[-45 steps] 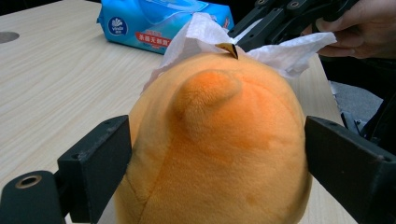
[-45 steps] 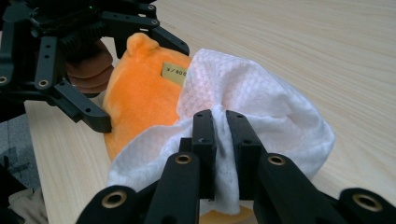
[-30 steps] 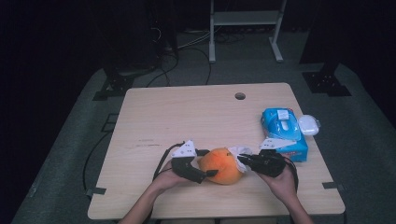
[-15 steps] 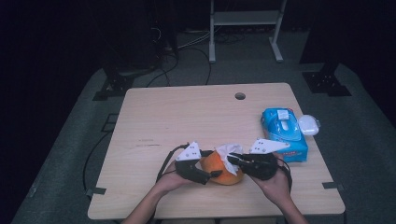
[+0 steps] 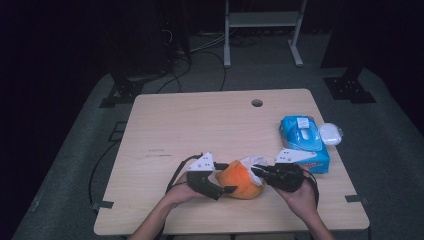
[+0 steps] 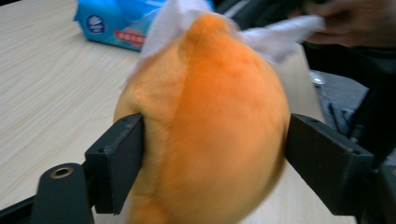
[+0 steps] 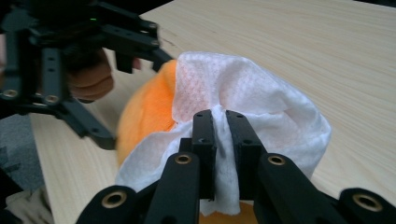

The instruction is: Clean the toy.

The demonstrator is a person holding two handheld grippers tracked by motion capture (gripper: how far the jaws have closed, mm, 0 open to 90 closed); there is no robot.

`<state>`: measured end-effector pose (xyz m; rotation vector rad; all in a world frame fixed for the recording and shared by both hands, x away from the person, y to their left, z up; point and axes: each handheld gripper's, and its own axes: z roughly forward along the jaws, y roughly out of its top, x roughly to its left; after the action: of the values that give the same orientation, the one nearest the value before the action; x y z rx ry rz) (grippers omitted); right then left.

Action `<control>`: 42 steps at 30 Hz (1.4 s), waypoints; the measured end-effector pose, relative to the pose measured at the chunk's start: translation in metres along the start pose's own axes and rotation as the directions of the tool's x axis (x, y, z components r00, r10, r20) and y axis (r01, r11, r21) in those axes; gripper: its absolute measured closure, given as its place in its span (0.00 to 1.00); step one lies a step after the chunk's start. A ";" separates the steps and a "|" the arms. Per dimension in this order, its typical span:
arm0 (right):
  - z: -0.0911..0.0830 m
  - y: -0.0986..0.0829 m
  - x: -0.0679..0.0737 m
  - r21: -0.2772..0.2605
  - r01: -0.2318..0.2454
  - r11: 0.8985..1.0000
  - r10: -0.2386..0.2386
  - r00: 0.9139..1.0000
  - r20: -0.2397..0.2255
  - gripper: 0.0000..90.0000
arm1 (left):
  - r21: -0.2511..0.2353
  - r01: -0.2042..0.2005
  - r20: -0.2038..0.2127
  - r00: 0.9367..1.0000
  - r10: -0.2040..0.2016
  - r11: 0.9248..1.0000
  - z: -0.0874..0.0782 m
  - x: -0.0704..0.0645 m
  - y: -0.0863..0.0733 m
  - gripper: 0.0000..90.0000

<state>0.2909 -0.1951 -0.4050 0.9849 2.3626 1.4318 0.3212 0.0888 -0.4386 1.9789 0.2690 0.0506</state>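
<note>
High view has the person at the near edge of the pale wooden table, working on a round, soft-looking orange ball that sits just ahead of their hands, down near that front edge.

Left gripper is clamped on the orange ball, its jaws spread fairly wide and pressing in on both sides; you can see the surface dimple where the left jaw bites in the left gripper view.

Right gripper has its jaws pinched nearly together on a bunched white textured wipe, which is draped over the top of the ball on the side away from the left gripper.

Blue soft pack of wipes lies beyond the ball toward the table's far right, with a small white rounded cap-like thing just beside it, can't tell exactly what.

Looks like a wipe-down of the ball to me. To do it well I'd keep the left grip steady so the ball doesn't roll, and drag the wipe across with light, even pressure. The wipe is held only by a bunched bit, so a hard pull could yank it free, and squeezing harder on the left would just squash the thing.
</note>
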 end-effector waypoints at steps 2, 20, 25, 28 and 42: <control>-0.002 -0.002 -0.004 -0.002 -0.016 1.000 0.016 1.000 0.005 0.91 | 0.019 0.019 -0.023 1.000 -0.018 1.000 0.002 0.002 -0.001 0.18; 0.005 -0.007 -0.007 -0.007 -0.082 0.997 0.082 0.996 -0.040 0.91 | 0.015 0.019 -0.059 0.998 -0.018 1.000 -0.022 -0.003 0.024 0.35; 0.006 -0.007 -0.009 -0.035 -0.108 0.993 0.107 0.993 -0.053 0.91 | -0.009 0.050 -0.063 0.997 -0.051 0.999 -0.021 0.002 0.016 0.34; -0.002 0.002 -0.002 -0.081 -0.096 0.992 0.091 0.994 -0.065 0.91 | -0.006 0.042 -0.075 0.996 -0.042 0.999 -0.015 -0.001 0.017 0.34; -0.004 0.002 -0.001 -0.083 -0.071 0.994 0.067 0.997 -0.046 0.91 | 0.000 -0.027 -0.034 0.999 0.027 1.000 0.000 -0.011 0.013 0.29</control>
<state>0.2908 -0.1982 -0.4015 1.0328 2.2969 1.5799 0.3124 0.0810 -0.4257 1.9829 0.2637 0.1018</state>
